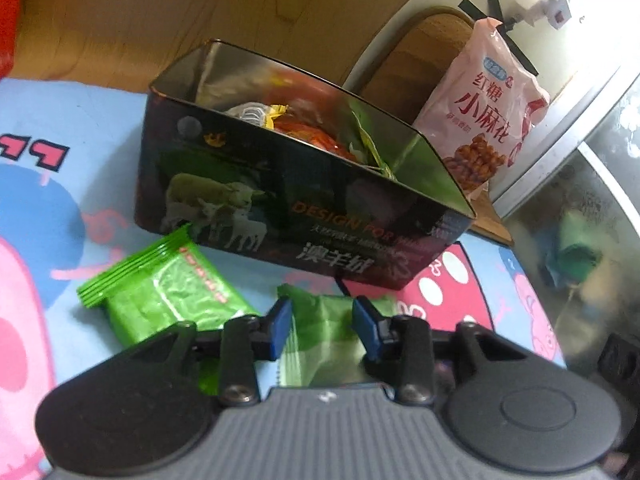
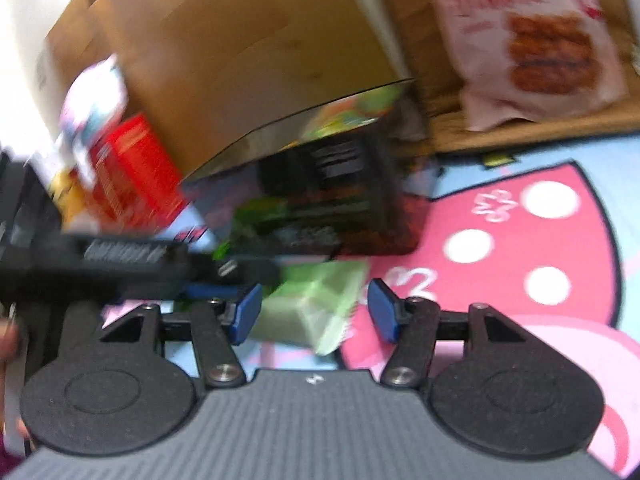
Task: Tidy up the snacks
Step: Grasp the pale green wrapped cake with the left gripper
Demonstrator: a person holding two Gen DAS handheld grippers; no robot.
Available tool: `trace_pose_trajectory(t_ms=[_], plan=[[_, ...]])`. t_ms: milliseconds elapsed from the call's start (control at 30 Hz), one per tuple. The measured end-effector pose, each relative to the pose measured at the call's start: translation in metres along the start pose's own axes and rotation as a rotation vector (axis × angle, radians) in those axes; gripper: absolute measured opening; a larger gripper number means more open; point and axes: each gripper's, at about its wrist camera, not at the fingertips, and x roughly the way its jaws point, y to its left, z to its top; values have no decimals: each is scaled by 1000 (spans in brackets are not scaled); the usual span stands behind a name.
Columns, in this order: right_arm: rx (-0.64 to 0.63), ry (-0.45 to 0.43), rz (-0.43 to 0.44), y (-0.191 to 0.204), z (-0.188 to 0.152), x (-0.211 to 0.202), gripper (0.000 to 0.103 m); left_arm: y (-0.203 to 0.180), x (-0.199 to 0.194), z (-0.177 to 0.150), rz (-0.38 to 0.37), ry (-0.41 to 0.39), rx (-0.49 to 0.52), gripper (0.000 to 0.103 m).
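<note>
An open black tin [image 1: 280, 216] with sheep printed on its side stands on a cartoon mat and holds several wrapped snacks [image 1: 312, 132]. Two green packets lie in front of it. One green packet [image 1: 172, 292] rests at the left. The other green packet [image 1: 328, 320] lies between the blue pads of my left gripper [image 1: 323, 326], which is open just over it. In the blurred right wrist view my right gripper [image 2: 315, 312] is open, its pads either side of a green packet [image 2: 312, 308] on the mat. The left gripper's black housing [image 2: 120, 268] reaches in from the left beside the tin [image 2: 340, 200].
A pink bag of twisted snacks [image 1: 480, 120] leans upright behind the tin on a wooden board [image 1: 412, 60]. A red box [image 2: 128, 172] and a brown cardboard box [image 2: 240, 60] stand at the back left. A glass-walled cabinet [image 1: 580, 220] borders the mat on the right.
</note>
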Motion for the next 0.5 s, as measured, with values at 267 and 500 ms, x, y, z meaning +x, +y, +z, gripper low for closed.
trace_pose_trajectory(t_ms=[267, 500], plan=[[-113, 17, -26, 29, -36, -36, 50, -18, -34, -48, -11, 26, 101, 35], [-190, 12, 25, 72, -91, -82, 49, -12, -93, -115, -11, 10, 175, 35]])
